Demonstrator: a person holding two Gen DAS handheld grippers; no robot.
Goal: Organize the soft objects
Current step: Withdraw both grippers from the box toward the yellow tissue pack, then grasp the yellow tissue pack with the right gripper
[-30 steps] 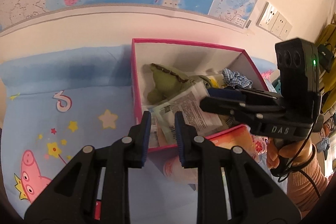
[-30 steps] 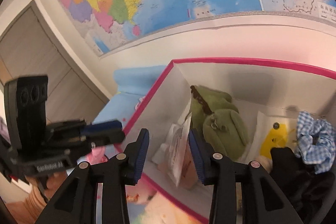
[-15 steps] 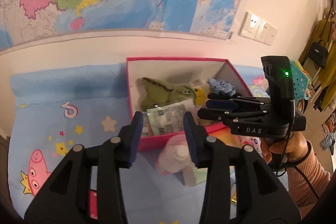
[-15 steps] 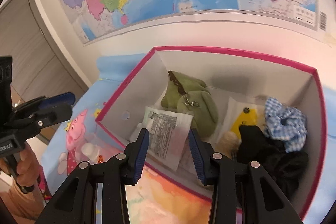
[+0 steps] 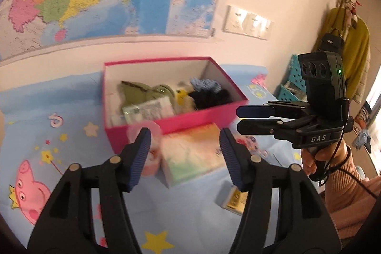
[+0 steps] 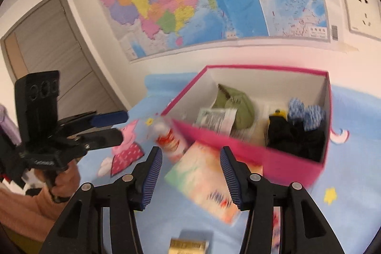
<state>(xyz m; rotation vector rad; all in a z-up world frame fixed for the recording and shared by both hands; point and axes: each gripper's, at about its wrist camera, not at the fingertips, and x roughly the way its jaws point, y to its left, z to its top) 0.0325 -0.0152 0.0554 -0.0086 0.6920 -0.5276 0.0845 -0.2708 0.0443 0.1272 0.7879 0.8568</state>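
A pink box (image 5: 188, 122) (image 6: 247, 151) stands on the blue sheet by the wall. Inside lie a green plush (image 5: 142, 92) (image 6: 235, 104), a clear packet (image 5: 147, 108) (image 6: 214, 118), a blue checked scrunchie (image 5: 204, 83) (image 6: 304, 113), a yellow toy (image 5: 179, 94) and black cloth (image 5: 212, 97) (image 6: 297, 137). My left gripper (image 5: 185, 158) is open and empty, in front of the box. My right gripper (image 6: 190, 170) is open and empty, also back from the box. Each gripper shows in the other's view: the right one (image 5: 240, 119), the left one (image 6: 121, 126).
A pastel tissue pack (image 5: 193, 154) (image 6: 209, 180) and a pink-capped bottle (image 5: 150, 151) (image 6: 169, 137) lie in front of the box. A small yellow packet (image 5: 235, 200) (image 6: 190, 245) lies nearer. A wall map, sockets and a door stand behind.
Both grippers have pulled back and up from the box and opened wide. The clear packet that was between the fingers now lies in the box.
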